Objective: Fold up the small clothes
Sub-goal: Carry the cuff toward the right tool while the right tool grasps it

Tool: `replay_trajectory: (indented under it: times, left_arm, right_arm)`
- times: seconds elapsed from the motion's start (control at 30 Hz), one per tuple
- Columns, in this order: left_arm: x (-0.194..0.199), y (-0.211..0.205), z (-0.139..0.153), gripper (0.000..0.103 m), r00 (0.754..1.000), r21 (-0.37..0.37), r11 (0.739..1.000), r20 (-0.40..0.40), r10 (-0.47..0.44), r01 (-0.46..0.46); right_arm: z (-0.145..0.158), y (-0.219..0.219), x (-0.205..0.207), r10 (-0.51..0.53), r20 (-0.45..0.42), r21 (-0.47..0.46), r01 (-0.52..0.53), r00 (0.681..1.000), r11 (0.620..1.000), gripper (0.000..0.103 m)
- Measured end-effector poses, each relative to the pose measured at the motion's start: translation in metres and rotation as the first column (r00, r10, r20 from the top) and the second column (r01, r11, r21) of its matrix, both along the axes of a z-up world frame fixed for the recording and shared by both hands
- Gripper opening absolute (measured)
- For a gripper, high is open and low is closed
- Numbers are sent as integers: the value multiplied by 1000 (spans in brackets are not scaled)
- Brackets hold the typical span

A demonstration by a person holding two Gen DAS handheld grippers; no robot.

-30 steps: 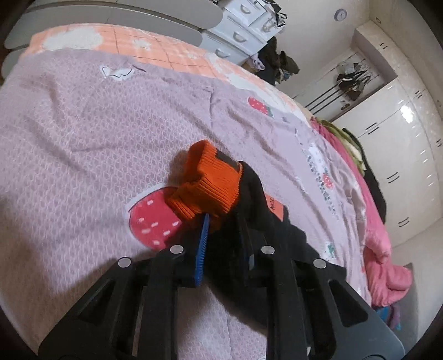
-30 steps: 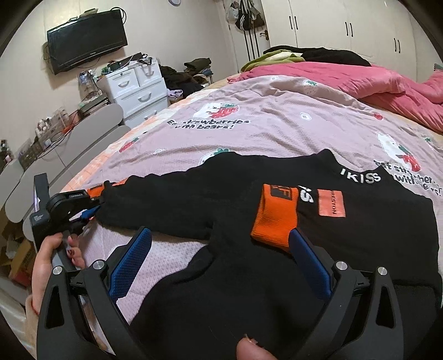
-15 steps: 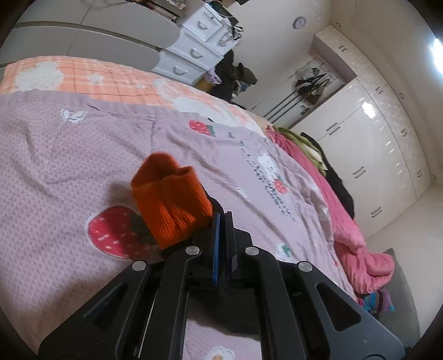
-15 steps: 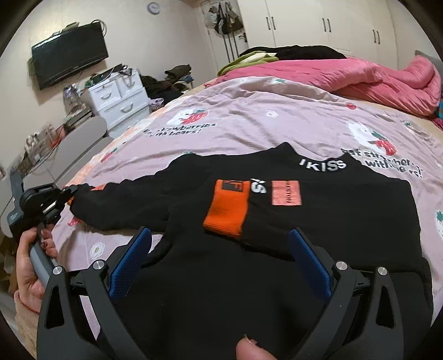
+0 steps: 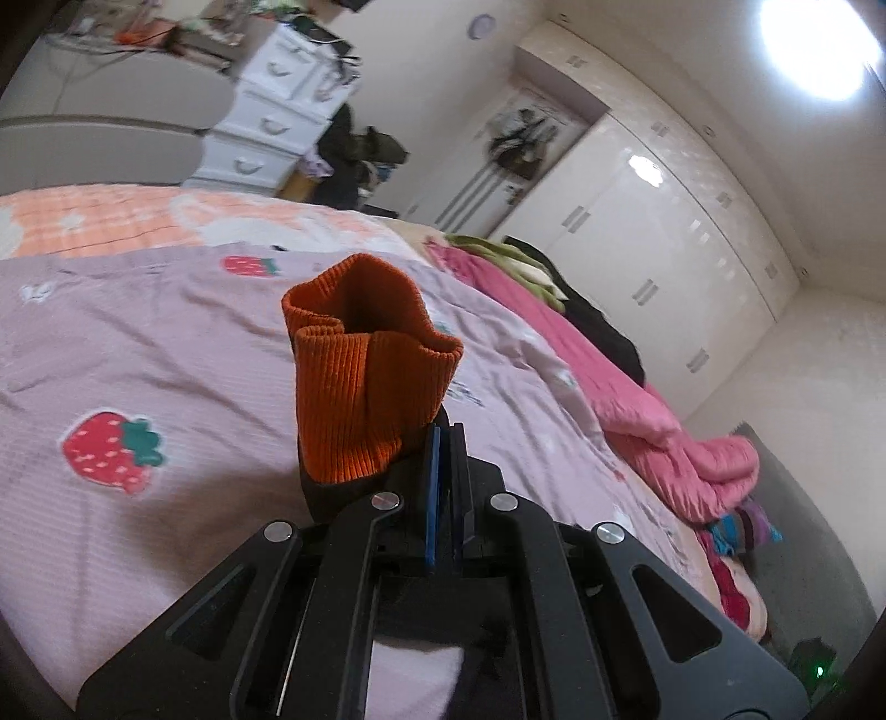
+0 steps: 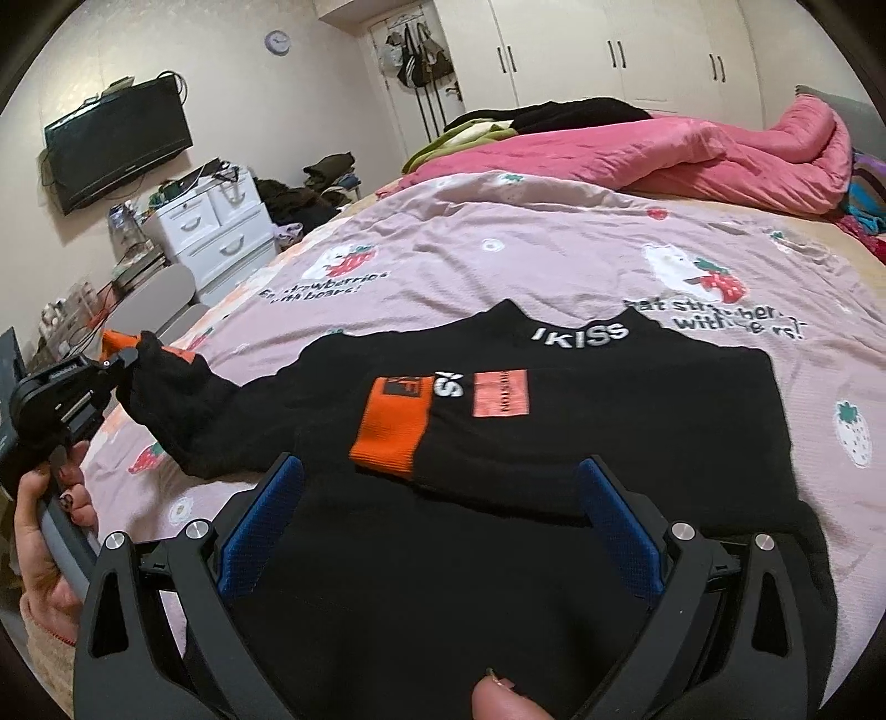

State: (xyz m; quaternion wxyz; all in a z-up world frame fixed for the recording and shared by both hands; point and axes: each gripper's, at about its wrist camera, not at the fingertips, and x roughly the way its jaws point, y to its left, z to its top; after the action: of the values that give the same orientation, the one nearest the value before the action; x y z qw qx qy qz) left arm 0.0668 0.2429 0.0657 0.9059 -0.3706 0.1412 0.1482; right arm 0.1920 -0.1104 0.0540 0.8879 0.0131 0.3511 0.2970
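Bedroom, lilac strawberry-print bedspread (image 6: 498, 260): your left tool (image 5: 443, 459), clamped on the black sweater's orange ribbed cuff (image 5: 365, 387), holds its sleeve left of the body; your right tool (image 6: 437, 515) gapes empty.

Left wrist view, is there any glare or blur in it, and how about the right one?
Left wrist view: ceiling light blows out top right, dresser smeared by motion, orange cuff fairly sharp. Right wrist view: evenly lit, sweater crisp, fisheye bending the wardrobe.

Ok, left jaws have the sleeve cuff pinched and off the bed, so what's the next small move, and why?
Probably carry the orange cuff in the left gripper across onto the black sweater, beside the other cuff already folded onto its chest. The right gripper hovers open over the body, holding nothing.
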Motion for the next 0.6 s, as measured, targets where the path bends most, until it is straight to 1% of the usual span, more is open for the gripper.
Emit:
replay_trajectory:
  times: [0.1, 0.3, 0.43, 0.6]
  left_arm:
    - [11, -16, 5, 0, 999, 25, 998, 0, -52, 52]
    - [32, -48, 6, 0, 989, 82, 985, -17, -148, 149]
    - [47, -70, 4, 0, 978, 107, 972, -37, -205, 208]
    - [61, -96, 0, 0, 961, 131, 952, -60, -270, 276]
  right_arm:
    - [0, -14, 2, -26, -4, 25, 26, 1000, 999, 99]
    - [-6, -42, 9, -87, -31, 73, 89, 996, 993, 99]
    - [-13, -57, 15, -117, -60, 88, 122, 991, 989, 99]
    - [-16, -72, 22, -156, -68, 95, 162, 985, 982, 99]
